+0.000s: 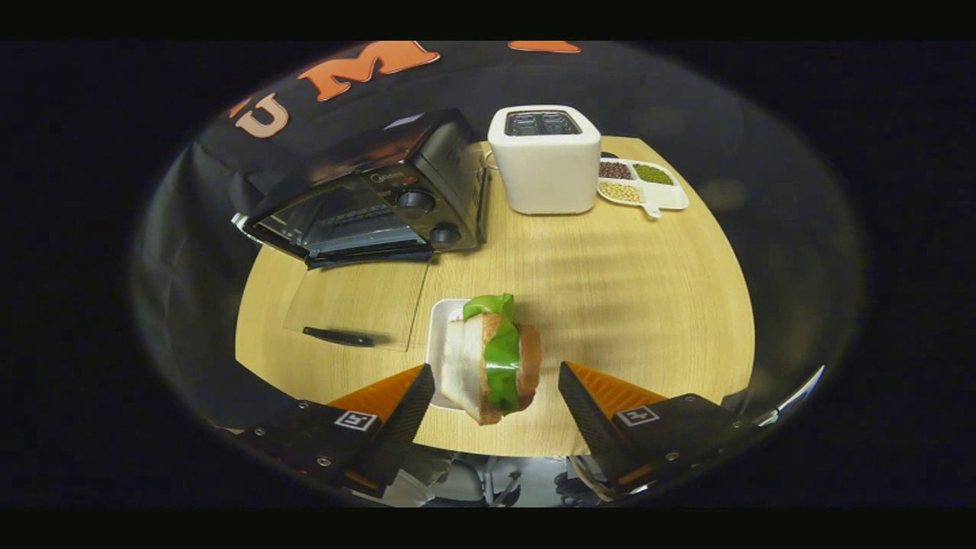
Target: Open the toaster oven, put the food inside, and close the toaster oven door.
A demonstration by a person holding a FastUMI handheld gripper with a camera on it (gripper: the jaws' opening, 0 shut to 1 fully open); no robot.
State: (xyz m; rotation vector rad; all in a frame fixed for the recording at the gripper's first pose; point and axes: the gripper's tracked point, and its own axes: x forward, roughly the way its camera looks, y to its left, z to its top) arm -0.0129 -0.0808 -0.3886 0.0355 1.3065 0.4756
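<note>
Two orange gripper fingers (pixel 415 396) stand wide apart, pressing on nothing, with a sandwich (pixel 494 362) between them. The gripper (pixel 494 393) frames the sandwich, which stands on edge, bread slices upright with green lettuce showing, resting on a small white plate (pixel 438 347) on the round wooden table (pixel 610 290). Beyond and to the left sits the black toaster oven (pixel 366 194), its glass door (pixel 358 305) already folded down flat onto the table, handle toward the fingers. Farther back stands a white pop-up toaster (pixel 544 158), and beside it a white divided dish (pixel 648 187) holds dark red, green and pale beans in separate sections. Judging from here, a squeeze that lands off-centre could tip the sandwich or spill its layers, and carrying it low could catch the open door.
</note>
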